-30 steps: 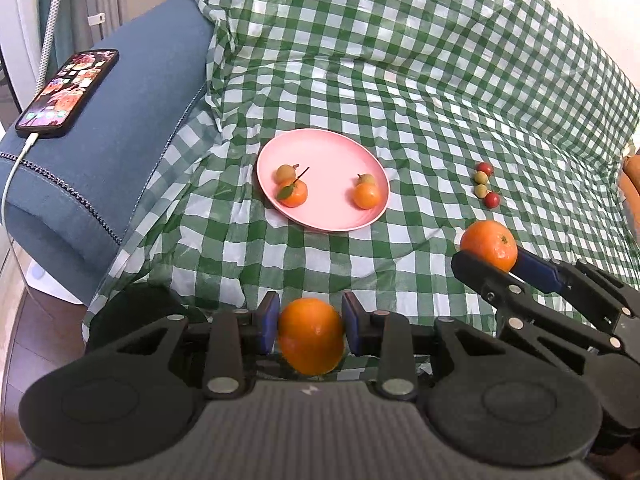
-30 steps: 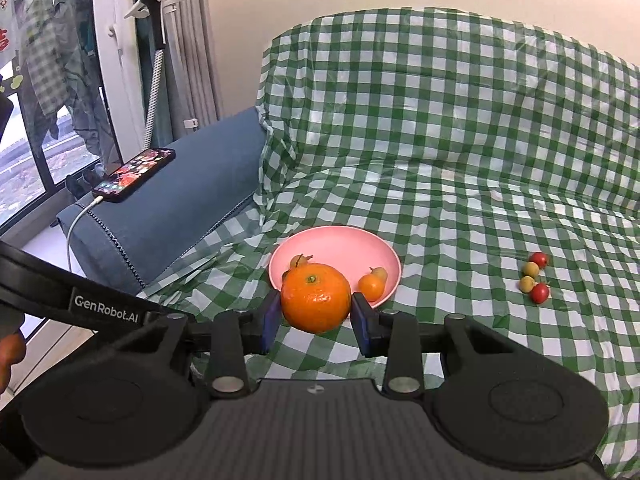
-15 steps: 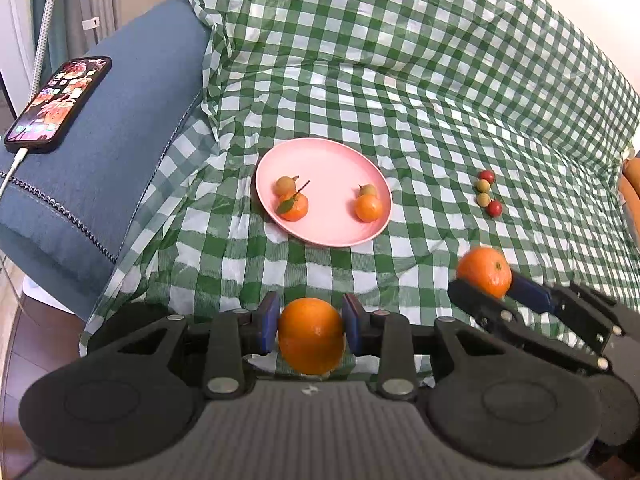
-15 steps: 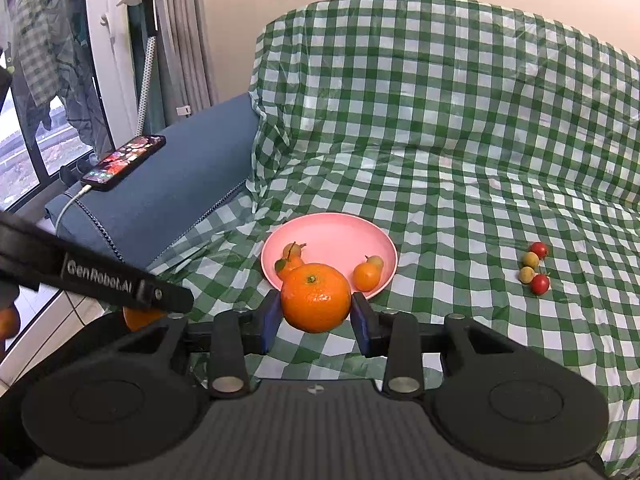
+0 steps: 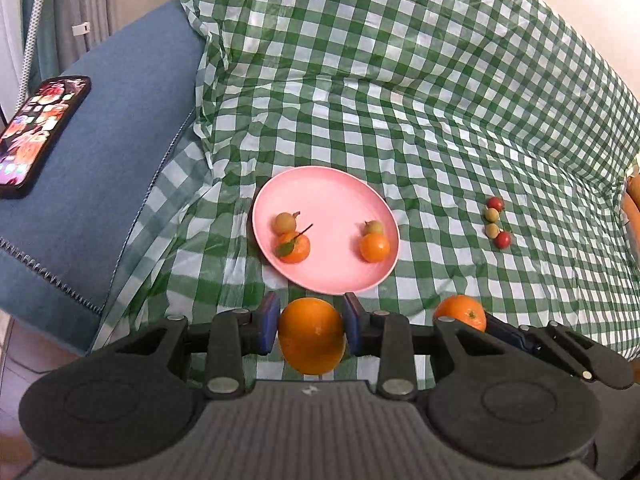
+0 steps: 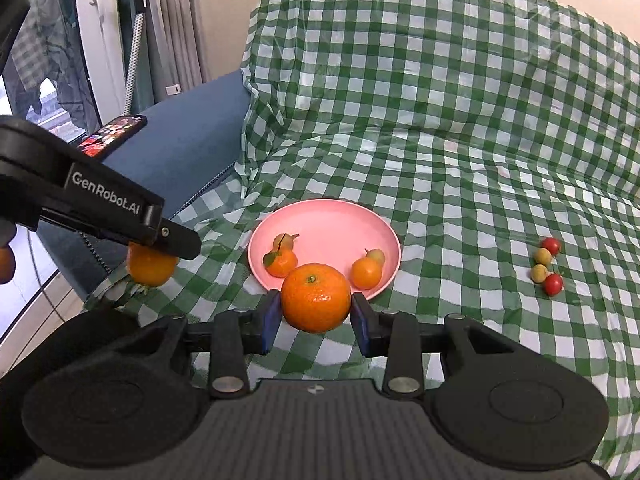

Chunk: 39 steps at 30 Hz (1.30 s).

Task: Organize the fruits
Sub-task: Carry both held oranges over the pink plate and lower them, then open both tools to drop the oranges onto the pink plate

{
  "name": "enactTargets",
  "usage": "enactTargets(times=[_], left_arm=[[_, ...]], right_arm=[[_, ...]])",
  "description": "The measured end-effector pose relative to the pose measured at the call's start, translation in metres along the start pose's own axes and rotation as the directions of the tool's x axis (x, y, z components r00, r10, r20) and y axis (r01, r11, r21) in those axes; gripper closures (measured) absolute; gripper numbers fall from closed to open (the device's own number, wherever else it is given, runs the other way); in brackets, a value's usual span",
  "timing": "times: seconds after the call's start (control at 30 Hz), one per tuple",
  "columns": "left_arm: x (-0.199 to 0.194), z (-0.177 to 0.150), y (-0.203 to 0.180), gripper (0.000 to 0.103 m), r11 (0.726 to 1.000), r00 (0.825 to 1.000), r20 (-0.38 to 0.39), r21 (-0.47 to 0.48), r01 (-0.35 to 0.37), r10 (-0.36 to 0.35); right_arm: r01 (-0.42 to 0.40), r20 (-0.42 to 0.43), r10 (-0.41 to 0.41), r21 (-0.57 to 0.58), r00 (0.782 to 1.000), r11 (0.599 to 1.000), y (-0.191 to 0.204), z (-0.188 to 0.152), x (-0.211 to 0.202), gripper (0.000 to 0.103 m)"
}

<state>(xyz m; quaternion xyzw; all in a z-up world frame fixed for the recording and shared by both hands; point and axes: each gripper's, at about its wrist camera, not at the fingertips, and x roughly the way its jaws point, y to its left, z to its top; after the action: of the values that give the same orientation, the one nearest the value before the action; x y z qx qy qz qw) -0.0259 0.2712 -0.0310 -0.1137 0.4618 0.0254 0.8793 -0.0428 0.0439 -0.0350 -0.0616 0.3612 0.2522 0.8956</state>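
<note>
My left gripper (image 5: 311,328) is shut on an orange (image 5: 311,336), just short of the near rim of the pink plate (image 5: 332,200). My right gripper (image 6: 314,318) is shut on a second orange (image 6: 314,298), also close to the plate (image 6: 332,220). On the plate lie two small tangerines (image 5: 294,247) (image 5: 374,247), each with a small yellowish fruit (image 5: 285,223) behind it. The right gripper's orange (image 5: 460,312) shows at the lower right of the left wrist view. In the right wrist view the left gripper's orange (image 6: 151,267) hangs at the left under its black finger.
A green checked cloth (image 5: 400,100) covers the sofa seat and back. Several small red and yellow fruits (image 5: 495,222) lie on it right of the plate. A lit phone (image 5: 36,132) rests on the blue armrest (image 5: 120,140) at the left.
Both grippers have moved forward toward the plate, each still holding its orange. The plate looks larger and nearer in both views.
</note>
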Motion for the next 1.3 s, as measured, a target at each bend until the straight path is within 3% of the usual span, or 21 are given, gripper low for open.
enactTargets(times=[0.67, 0.77, 0.83, 1.0, 1.07, 1.1, 1.2, 1.27, 1.3], left_arm=[[0.08, 0.062, 0.027, 0.065, 0.997, 0.999, -0.043, -0.077, -0.027, 0.024], [0.093, 0.07, 0.022, 0.066, 0.997, 0.999, -0.049, -0.065, -0.028, 0.025], [0.102, 0.074, 0.017, 0.076, 0.999, 0.998, -0.052, -0.049, -0.022, 0.019], [0.128, 0.079, 0.002, 0.079, 1.0, 0.999, -0.052, 0.002, 0.006, -0.006], [0.151, 0.082, -0.002, 0.079, 0.998, 0.997, -0.068, 0.048, -0.031, 0.035], [0.16, 0.085, 0.0, 0.079, 0.998, 0.995, -0.091, 0.046, -0.047, 0.051], [0.167, 0.087, 0.014, 0.079, 1.0, 0.994, -0.105, -0.003, -0.008, 0.008], [0.169, 0.084, 0.019, 0.069, 0.999, 0.995, -0.097, -0.003, -0.039, 0.039], [0.17, 0.082, 0.021, 0.052, 0.999, 0.993, -0.102, -0.004, -0.055, 0.054]], right_arm=[[-0.012, -0.019, 0.012, 0.007, 1.0, 1.0, -0.006, 0.033, 0.086, 0.064], [-0.007, -0.03, 0.007, 0.022, 1.0, 1.0, -0.012, 0.034, 0.099, 0.064], [-0.002, -0.037, 0.003, 0.028, 0.999, 1.0, -0.016, 0.033, 0.107, 0.064], [0.009, -0.057, -0.006, 0.047, 0.998, 0.999, -0.024, 0.029, 0.126, 0.064], [0.005, -0.051, -0.003, 0.042, 0.999, 0.999, -0.026, 0.026, 0.136, 0.064], [0.011, -0.053, -0.009, 0.04, 0.999, 0.999, -0.028, 0.025, 0.141, 0.064], [0.013, -0.081, -0.006, 0.078, 0.997, 0.997, -0.038, 0.02, 0.151, 0.064], [0.01, -0.108, -0.004, 0.057, 0.994, 0.998, -0.039, 0.016, 0.159, 0.064], [0.009, -0.117, -0.004, 0.046, 0.993, 0.999, -0.039, 0.014, 0.162, 0.064]])
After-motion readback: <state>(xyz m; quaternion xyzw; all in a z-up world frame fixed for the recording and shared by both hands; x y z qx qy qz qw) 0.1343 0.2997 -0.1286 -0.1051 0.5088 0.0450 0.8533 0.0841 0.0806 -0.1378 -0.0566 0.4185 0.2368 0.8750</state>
